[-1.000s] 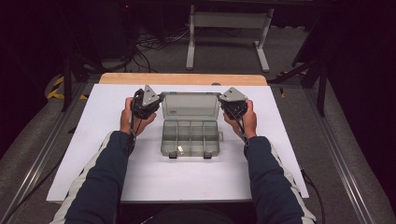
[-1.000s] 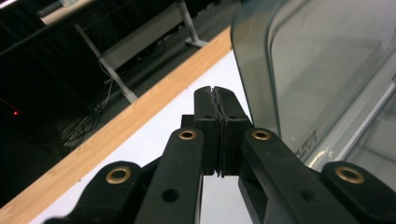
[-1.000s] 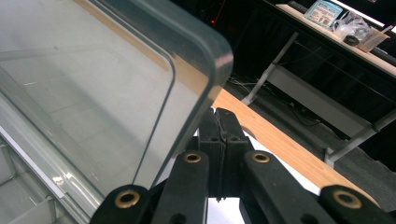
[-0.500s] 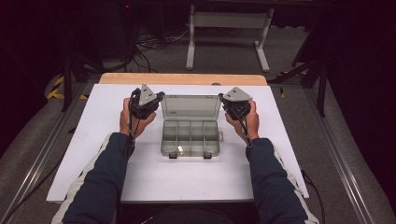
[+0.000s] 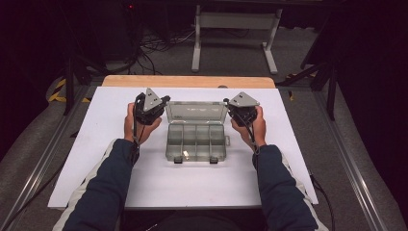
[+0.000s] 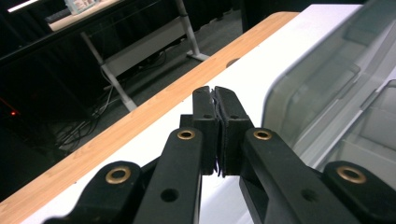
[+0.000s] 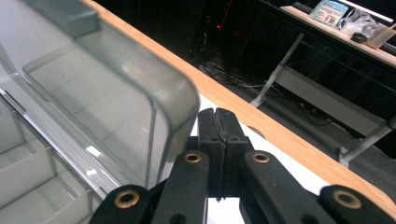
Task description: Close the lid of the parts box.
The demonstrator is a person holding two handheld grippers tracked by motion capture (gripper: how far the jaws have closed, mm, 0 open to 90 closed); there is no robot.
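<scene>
A clear plastic compartment box (image 5: pixel 196 143) lies open in the middle of the white table (image 5: pixel 192 185), its lid (image 5: pixel 196 112) tipped back toward the far edge. My left gripper (image 5: pixel 163 101) hangs just left of the lid, shut with nothing between its jaws. In the left gripper view its jaws (image 6: pixel 215 92) are pressed together and the lid (image 6: pixel 327 79) is on the right. My right gripper (image 5: pixel 227 103) is held just right of the lid, also shut and empty. In the right gripper view the lid's rounded corner (image 7: pixel 159 88) stands close on the left of the shut gripper (image 7: pixel 216 112).
A wooden strip (image 5: pixel 187 81) runs along the table's far edge. Beyond it, a white metal stand (image 5: pixel 233 29) and cables (image 5: pixel 159 43) are on the dark floor. Metal rails (image 5: pixel 43 163) flank the table. Two dark latches (image 5: pixel 179 159) sit on the box's near side.
</scene>
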